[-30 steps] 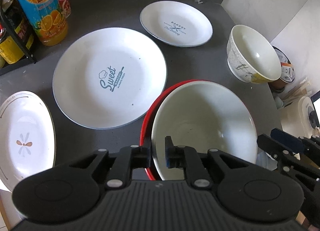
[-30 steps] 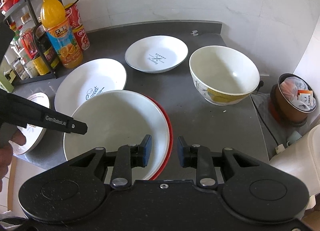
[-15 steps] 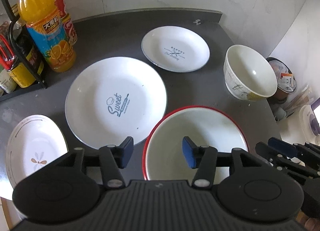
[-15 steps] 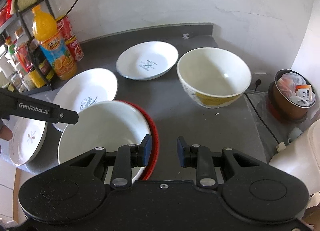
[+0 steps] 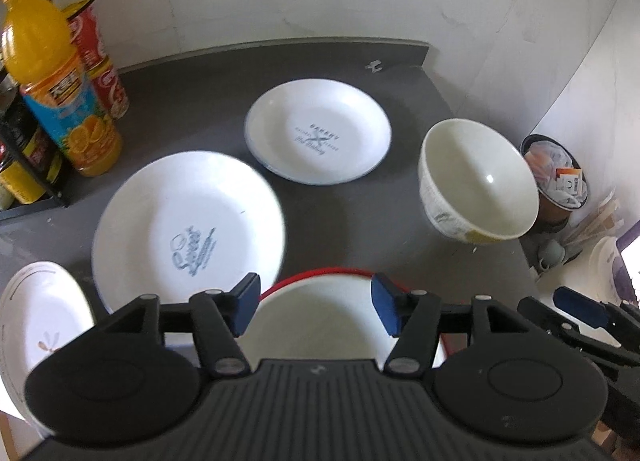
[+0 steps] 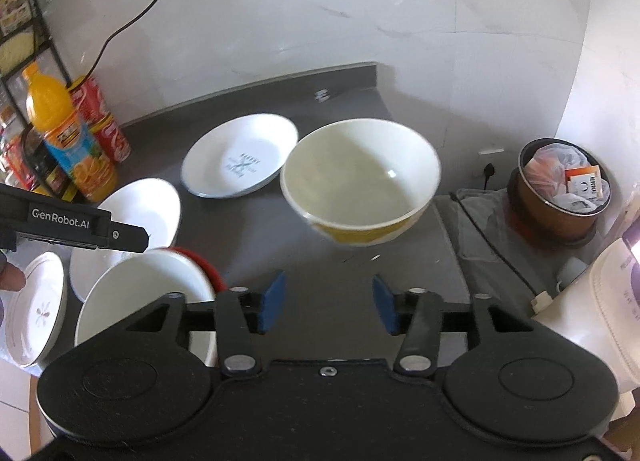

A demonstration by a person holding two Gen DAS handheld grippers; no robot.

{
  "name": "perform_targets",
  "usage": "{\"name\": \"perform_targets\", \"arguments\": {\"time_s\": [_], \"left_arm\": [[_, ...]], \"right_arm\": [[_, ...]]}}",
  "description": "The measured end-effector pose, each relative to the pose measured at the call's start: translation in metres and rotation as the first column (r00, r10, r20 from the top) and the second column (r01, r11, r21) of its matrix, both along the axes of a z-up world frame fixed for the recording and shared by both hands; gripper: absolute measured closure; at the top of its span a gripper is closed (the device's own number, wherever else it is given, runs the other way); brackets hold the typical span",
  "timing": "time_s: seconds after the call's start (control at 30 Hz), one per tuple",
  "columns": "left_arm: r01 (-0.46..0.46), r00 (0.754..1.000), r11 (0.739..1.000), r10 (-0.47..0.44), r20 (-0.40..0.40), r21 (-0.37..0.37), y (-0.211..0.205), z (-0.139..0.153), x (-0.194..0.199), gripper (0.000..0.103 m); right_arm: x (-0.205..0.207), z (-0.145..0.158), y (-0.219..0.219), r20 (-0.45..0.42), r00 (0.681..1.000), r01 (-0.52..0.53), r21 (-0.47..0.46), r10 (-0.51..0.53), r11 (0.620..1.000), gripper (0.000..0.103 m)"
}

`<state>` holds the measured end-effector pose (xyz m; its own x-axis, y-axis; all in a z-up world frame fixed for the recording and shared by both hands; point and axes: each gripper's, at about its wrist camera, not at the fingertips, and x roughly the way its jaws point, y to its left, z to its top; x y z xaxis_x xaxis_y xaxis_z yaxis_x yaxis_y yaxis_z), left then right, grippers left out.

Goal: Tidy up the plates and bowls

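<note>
Grey surface (image 5: 208, 101): white bowl (image 5: 316, 321) nested in red bowl (image 5: 320, 274) below spread jaws; plates unstacked, yellow bowl (image 6: 360, 181) ahead.

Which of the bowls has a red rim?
The near white bowl by the left gripper; its rim is red. The other bowl, farther right, is cream with a yellow patterned outside.
</note>
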<state>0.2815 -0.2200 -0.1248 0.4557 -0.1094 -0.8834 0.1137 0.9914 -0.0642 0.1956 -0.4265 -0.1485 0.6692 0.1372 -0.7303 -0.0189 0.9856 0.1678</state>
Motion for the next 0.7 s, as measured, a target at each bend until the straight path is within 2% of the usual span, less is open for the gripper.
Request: {"name": "perform_targets", "arguments": {"time_s": [0.1,0.23,0.33,0.7], "left_arm": [[0.003,1.000,1.000,-0.003,0.004,-0.009,-0.011,0.000,0.007,0.043],[-0.028,1.000,0.998,0.029,0.011,-0.053,-0.025,0.001,0.017,0.032],[-0.027,0.999,0.998,0.028,0.023,-0.050,-0.039,0.000,0.024,0.030],[-0.017,0.999,0.999,0.019,0.049,-0.047,-0.074,-0.017,0.052,0.029]], "right_arm": [[0.005,0.001,-0.011,0.012,1.000,0.006,0.003,-0.006,1.000,0.043],[0.013,-0.002,-0.025,0.020,1.000,0.022,0.015,-0.022,1.000,0.036],[0.021,-0.005,-0.038,0.024,0.998,0.049,0.041,-0.050,0.998,0.030],[0.051,-0.019,-0.071,0.023,0.994,0.107,0.105,-0.110,0.989,0.032]]}}
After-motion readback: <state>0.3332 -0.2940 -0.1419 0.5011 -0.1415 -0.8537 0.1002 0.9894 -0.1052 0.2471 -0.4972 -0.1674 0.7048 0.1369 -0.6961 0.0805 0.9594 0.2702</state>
